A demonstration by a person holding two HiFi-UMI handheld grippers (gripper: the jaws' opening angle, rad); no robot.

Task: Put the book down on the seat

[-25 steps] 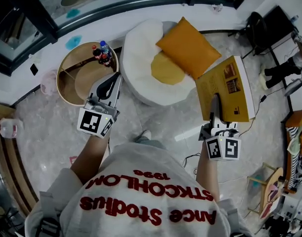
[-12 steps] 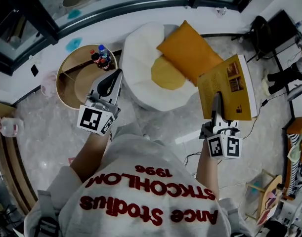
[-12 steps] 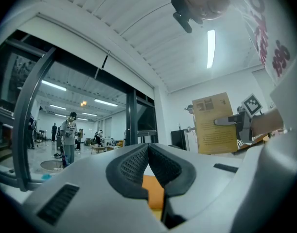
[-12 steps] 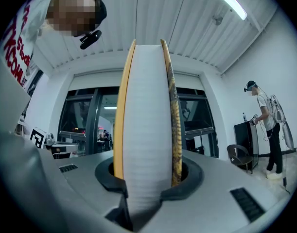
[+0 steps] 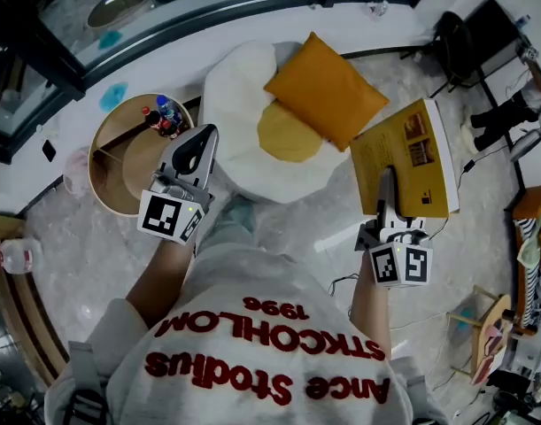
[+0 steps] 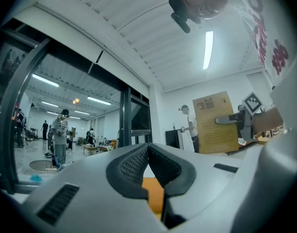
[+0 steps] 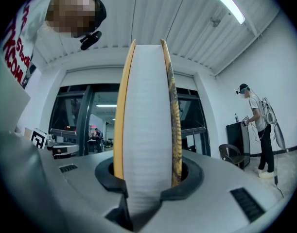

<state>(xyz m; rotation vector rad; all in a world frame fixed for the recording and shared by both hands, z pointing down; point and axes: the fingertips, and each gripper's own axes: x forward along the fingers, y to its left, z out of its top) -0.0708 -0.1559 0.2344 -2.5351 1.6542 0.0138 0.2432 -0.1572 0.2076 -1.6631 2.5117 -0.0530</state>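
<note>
Grips the yellow book (image 5: 410, 153) in the right hand-held gripper (image 5: 387, 184) — jaws clenched on its 2 covers, pages between. Holds it upright in the air, right of the white seat (image 5: 230, 104) and the orange cushion (image 5: 321, 88), touching neither. Carries the left hand-held gripper (image 5: 202, 144) empty, jaws pressed together, near the seat's left edge — beside a round desk (image 5: 109, 162) with bottles (image 5: 162, 118).

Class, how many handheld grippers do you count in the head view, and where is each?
2. The left gripper, jaws shut and empty, is at the white seat's left edge; the right gripper clamps the yellow book right of it.
</note>
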